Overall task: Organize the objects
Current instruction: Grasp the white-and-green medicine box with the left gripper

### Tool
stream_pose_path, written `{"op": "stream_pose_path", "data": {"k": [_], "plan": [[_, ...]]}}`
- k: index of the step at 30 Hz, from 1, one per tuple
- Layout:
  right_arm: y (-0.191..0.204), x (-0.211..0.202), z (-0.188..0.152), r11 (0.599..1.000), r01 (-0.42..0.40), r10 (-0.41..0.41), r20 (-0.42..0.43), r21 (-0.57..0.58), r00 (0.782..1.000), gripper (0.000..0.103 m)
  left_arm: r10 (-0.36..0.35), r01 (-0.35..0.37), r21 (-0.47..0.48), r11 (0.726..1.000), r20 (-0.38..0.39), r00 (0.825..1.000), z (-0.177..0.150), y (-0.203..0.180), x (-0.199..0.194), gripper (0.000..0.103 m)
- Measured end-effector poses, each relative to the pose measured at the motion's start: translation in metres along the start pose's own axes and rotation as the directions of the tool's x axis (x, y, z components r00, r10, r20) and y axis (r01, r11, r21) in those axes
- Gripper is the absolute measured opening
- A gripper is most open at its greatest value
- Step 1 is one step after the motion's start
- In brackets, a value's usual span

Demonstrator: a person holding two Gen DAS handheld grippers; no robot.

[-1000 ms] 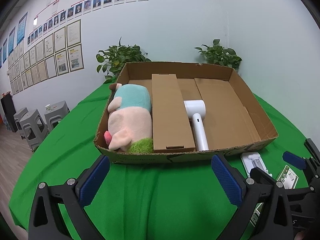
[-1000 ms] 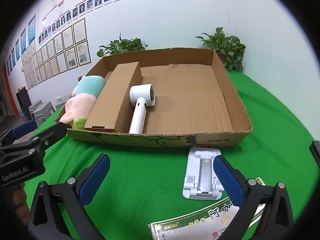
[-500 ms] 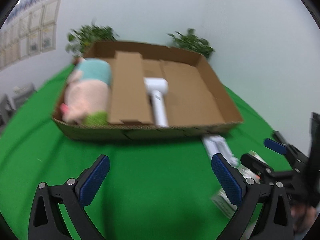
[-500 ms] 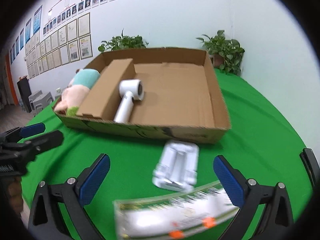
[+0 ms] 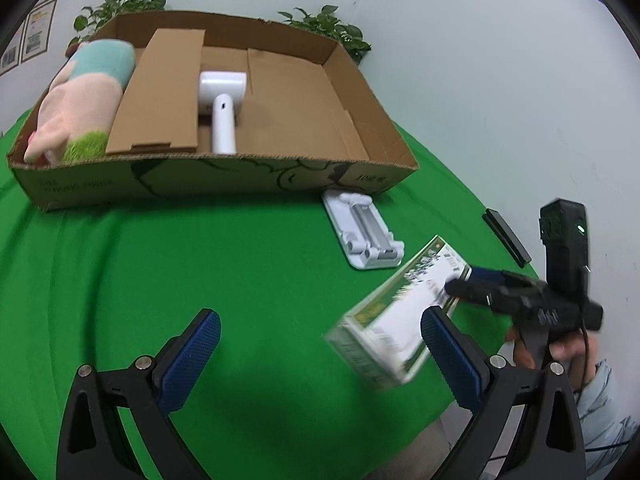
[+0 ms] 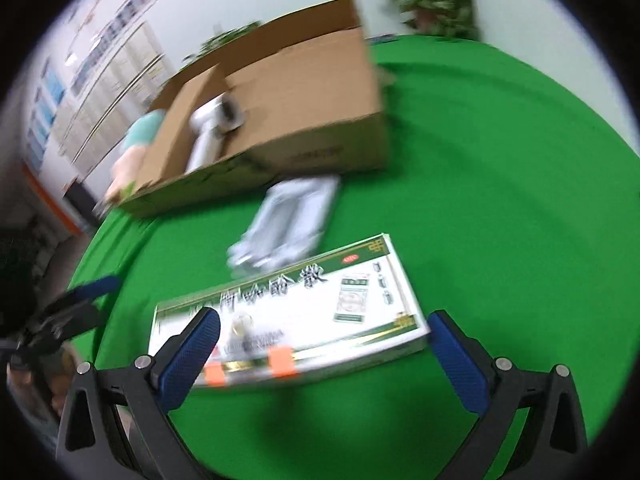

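Your right gripper [image 6: 320, 344] spread wide around green-white box [image 6: 288, 316], jaws not clamped. Left gripper [image 5: 320, 348] open, empty. Box on worktop [image 5: 200, 264], 5 o'clock from cardboard tray [image 5: 224, 176].

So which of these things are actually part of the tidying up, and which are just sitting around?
Part of the job:
cardboard box
plush toy
hair dryer
white stand
green-and-white packet

Just lying about:
potted plants
framed papers on the wall
green tablecloth
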State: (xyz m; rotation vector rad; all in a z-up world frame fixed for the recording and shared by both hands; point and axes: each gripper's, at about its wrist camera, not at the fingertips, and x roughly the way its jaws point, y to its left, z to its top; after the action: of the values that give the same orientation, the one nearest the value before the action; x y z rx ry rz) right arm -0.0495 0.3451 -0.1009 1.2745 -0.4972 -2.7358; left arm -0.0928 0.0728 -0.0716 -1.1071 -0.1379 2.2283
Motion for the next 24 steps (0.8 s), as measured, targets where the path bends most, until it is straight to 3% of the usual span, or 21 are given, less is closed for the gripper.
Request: {"op": "stream_pose_path", "data": {"k": [5, 9, 11, 14, 17, 21, 24], "plan": [[0.071, 0.005, -0.020, 0.976, -0.150, 0.142, -0.061, -0.157, 0.988, 0.102, 0.010, -0.011, -0.055, 0.998, -0.023, 1.000, -0.008, 0.030, -0.008, 0.095], [0.108, 0.013, -0.033, 0.938, -0.162, 0.134, -0.110, -0.308, 0.985, 0.102, 0.017, -0.020, -0.130, 0.991, -0.024, 1.000, -0.014, 0.057, -0.015, 0.089], [0.121, 0.020, -0.038, 0.930, -0.177, 0.139, -0.137, -0.323, 0.981, 0.103, 0.026, -0.030, -0.152, 0.988, -0.028, 0.999, -0.015, 0.065, -0.016, 0.089], [0.138, 0.020, -0.044, 0.911, -0.224, 0.182, -0.151, -0.346, 0.972, 0.103, 0.110, -0.111, -0.133, 0.985, -0.014, 0.994, -0.012, 0.073, -0.017, 0.088], [0.148, 0.014, -0.046, 0.896, -0.257, 0.217, -0.146, -0.364, 0.965, 0.103, 0.101, -0.097, -0.158, 0.983, 0.016, 0.995, -0.004, 0.085, -0.021, 0.088], [0.141, 0.000, -0.034, 0.885, -0.188, 0.172, -0.076, -0.425, 0.982, 0.103, 0.009, -0.003, -0.122, 0.993, 0.048, 0.999, 0.020, 0.090, -0.018, 0.088], [0.131, 0.000, -0.025, 0.891, -0.072, 0.074, -0.014, -0.448, 0.997, 0.103, 0.023, -0.015, -0.131, 0.991, 0.059, 0.998, 0.028, 0.090, -0.015, 0.088]]}}
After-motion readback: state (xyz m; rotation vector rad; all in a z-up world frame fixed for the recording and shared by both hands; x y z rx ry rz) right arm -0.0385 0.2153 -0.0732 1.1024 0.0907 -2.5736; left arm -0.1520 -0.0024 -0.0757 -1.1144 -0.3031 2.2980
